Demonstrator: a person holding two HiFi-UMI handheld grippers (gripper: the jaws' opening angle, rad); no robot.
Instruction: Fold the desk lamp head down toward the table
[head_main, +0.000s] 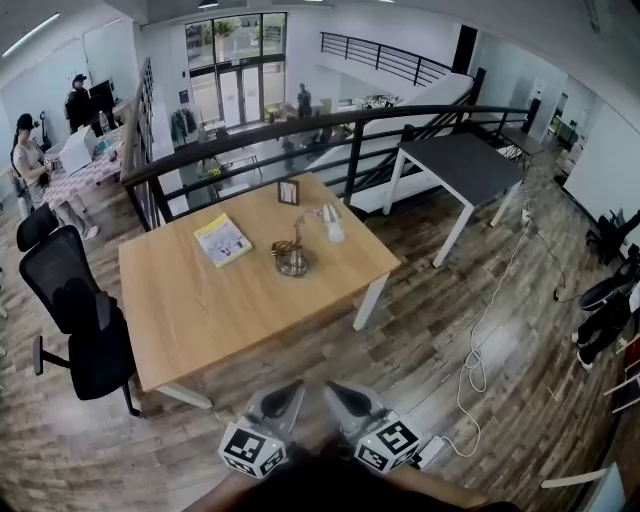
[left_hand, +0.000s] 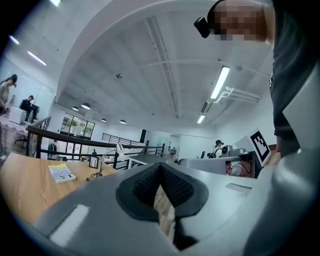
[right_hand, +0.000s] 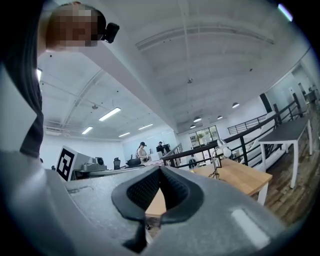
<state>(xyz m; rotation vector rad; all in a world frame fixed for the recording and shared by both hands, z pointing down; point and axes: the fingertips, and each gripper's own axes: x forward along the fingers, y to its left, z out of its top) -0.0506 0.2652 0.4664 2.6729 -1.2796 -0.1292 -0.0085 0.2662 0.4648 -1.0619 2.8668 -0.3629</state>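
Your left gripper (head_main: 292, 388) and right gripper (head_main: 332, 390): jaws closed, empty, short of the surface (head_main: 190, 310) near edge; upright desk lamp (head_main: 305, 238) well apart.

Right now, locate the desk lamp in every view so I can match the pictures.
Head view: desk lamp on the wooden table, upper centre.
Left gripper view: small, left of centre.
Right gripper view: small, right of centre.
Shared landmark: the black railing behind the table.
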